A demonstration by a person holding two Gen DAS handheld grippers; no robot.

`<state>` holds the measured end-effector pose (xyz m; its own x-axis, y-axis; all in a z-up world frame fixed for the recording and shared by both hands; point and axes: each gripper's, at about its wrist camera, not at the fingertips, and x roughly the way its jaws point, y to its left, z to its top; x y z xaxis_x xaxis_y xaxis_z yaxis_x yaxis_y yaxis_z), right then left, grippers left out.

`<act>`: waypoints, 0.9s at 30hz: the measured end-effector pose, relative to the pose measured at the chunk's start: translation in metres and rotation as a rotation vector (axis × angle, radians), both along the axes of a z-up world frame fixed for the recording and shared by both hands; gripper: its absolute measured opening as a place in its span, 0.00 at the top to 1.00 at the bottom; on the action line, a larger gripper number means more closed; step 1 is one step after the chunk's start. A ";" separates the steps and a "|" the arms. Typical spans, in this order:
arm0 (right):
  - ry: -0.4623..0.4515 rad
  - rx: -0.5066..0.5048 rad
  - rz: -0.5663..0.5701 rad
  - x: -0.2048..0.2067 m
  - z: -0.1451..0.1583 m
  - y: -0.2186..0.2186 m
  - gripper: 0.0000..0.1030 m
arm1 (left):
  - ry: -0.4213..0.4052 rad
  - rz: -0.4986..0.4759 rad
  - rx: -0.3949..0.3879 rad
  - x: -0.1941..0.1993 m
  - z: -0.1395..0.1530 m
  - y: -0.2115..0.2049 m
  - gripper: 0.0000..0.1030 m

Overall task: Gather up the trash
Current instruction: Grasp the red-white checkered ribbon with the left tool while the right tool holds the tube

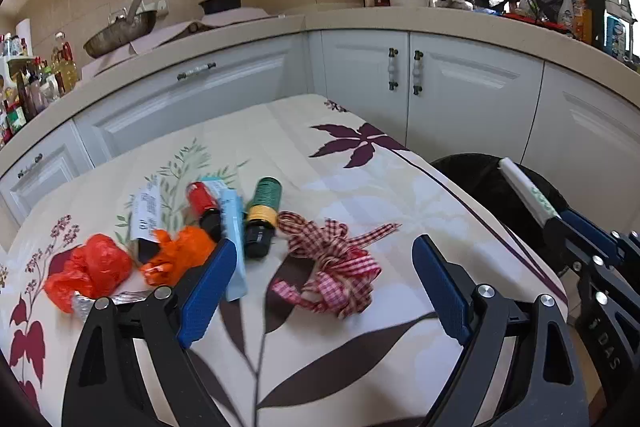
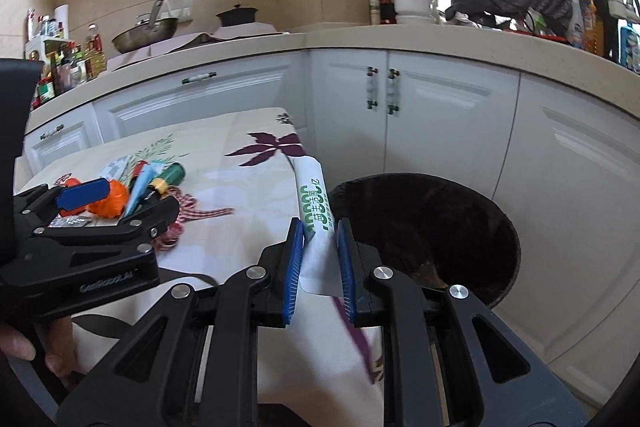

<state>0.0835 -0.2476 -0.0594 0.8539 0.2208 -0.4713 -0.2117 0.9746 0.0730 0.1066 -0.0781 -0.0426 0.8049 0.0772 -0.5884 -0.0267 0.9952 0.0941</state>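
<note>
Two grippers are engaged: my right gripper point(image 2: 319, 263) clamps a white wrapper point(image 2: 314, 199) just short of the black bin point(image 2: 508, 223). Early release risks it landing on the table point(image 1: 360, 187). My left gripper point(image 1: 324, 291) stands wide, empty, over the gingham ribbon point(image 1: 332, 263).

White wrapper point(image 2: 316, 203) with green print sitting clamped between blue pads, sticking up and forward past table edge, just beside bin point(image 2: 508, 227). Bin standing on floor by table, dark, round, open. Checked red-and-white ribbon point(image 1: 332, 267) lying tangled on flowered cloth. Two orange plastic bags point(image 1: 90, 269) lying crumpled at left. Green-and-yellow tube point(image 1: 262, 219), red tube point(image 1: 204, 205), pale blue box point(image 1: 234, 247) and printed receipt point(image 1: 146, 211) lying clustered between them.
</note>
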 end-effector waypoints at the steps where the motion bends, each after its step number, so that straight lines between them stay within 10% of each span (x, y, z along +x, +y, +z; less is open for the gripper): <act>1: 0.003 0.003 -0.003 0.002 -0.001 -0.003 0.83 | 0.006 0.004 -0.004 0.002 -0.001 0.000 0.16; 4: 0.011 0.014 -0.011 0.006 -0.004 -0.009 0.83 | 0.020 0.023 -0.008 0.008 -0.004 -0.001 0.17; 16: 0.039 0.039 -0.014 0.016 -0.014 -0.018 0.83 | 0.105 0.000 -0.023 0.018 -0.016 -0.005 0.77; 27: 0.007 0.033 -0.051 0.013 -0.003 -0.025 0.83 | 0.019 -0.042 -0.057 0.002 0.006 -0.009 0.80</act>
